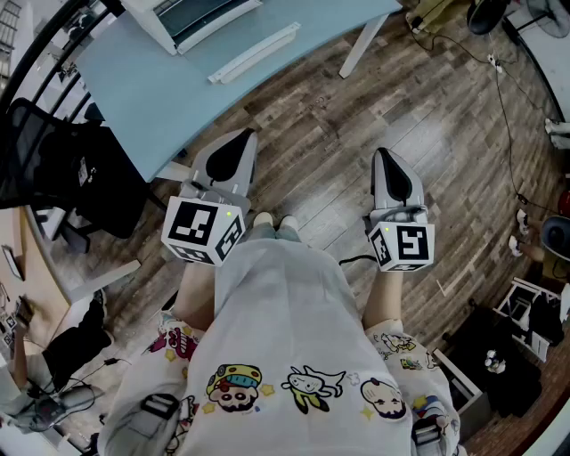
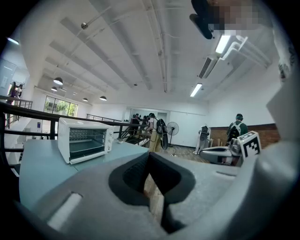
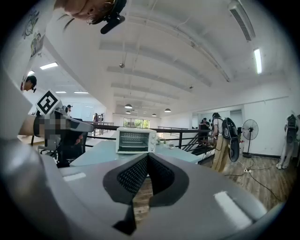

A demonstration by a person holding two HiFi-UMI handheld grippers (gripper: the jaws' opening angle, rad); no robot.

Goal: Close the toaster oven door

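Note:
The white toaster oven stands on the light-blue table, well ahead of me. In both gripper views its glass door looks upright against the front, with the knobs to its right. It also shows in the right gripper view as the toaster oven, and at the top edge of the head view as the toaster oven. My left gripper and right gripper hang low in front of my body over the wooden floor, short of the table. Both are shut with nothing between the fingers.
A white strip lies on the table near the oven. A black chair stands at the table's left, and a black railing runs behind it. Several people and a floor fan stand further off. Cables cross the floor at the right.

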